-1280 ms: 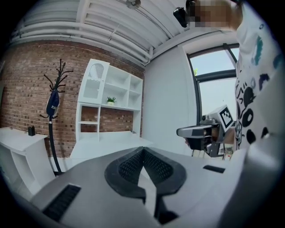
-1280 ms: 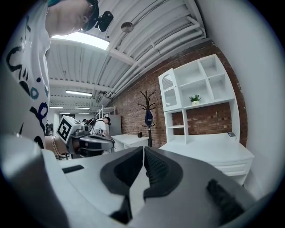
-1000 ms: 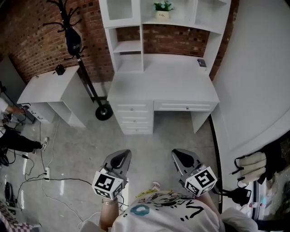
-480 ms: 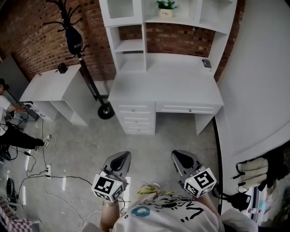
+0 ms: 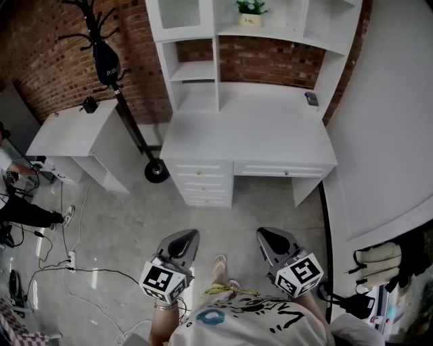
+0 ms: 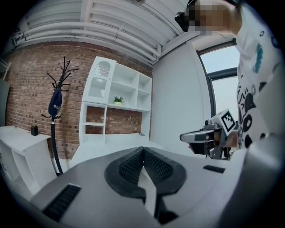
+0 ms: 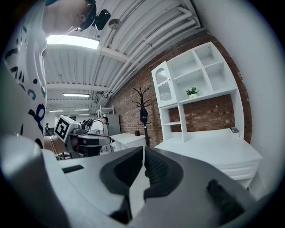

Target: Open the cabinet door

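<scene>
A person stands on the concrete floor facing a white desk with a tall shelf unit on its back edge, set against a red brick wall. They hold a two-jaw gripper in each hand, both well short of the desk's front and pointing toward it. The left gripper has its jaws pressed together with nothing between them. The right gripper, beside it, is likewise closed and empty. The cabinet door, white-framed with a glass pane, sits closed at the top left of the desk's shelf unit, far from both grippers. A small potted plant stands on the shelf just right of that door. A stack of drawers fills the desk's left side. A black coat stand rises just left of the desk, with a low white side table beyond it.
</scene>
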`<state>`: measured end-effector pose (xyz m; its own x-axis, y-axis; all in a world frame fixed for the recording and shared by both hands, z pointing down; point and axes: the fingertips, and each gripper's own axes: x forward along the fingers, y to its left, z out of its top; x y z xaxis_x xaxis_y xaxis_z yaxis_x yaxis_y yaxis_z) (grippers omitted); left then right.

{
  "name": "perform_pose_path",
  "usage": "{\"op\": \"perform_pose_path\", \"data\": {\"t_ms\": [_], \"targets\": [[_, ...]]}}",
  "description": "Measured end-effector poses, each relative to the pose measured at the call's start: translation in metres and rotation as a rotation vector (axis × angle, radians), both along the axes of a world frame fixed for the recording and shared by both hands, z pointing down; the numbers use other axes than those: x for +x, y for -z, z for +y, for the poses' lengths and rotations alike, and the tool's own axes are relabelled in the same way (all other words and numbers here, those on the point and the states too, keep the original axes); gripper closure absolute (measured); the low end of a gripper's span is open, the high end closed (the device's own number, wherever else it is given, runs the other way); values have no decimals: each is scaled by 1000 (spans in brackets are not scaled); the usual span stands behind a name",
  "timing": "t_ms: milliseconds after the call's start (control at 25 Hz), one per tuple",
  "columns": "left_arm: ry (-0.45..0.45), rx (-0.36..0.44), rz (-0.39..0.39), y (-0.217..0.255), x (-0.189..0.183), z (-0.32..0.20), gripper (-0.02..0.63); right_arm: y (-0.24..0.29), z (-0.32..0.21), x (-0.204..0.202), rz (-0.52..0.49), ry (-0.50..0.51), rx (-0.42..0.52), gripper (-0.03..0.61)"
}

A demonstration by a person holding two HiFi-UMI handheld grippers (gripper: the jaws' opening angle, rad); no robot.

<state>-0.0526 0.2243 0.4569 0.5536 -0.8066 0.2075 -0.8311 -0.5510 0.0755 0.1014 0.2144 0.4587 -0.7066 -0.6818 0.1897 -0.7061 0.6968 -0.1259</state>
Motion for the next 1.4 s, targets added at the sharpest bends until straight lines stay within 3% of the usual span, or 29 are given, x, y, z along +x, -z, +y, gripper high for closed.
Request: {"op": "perform_pose_path", "data": {"t_ms": [600, 1400], "targets": [[-60, 45, -2, 14, -28, -115, 601, 13, -104, -34, 2, -30, 24, 549], [-154, 64, 18, 10, -36, -160, 600, 10, -149, -51, 3, -103, 21, 549]]}}
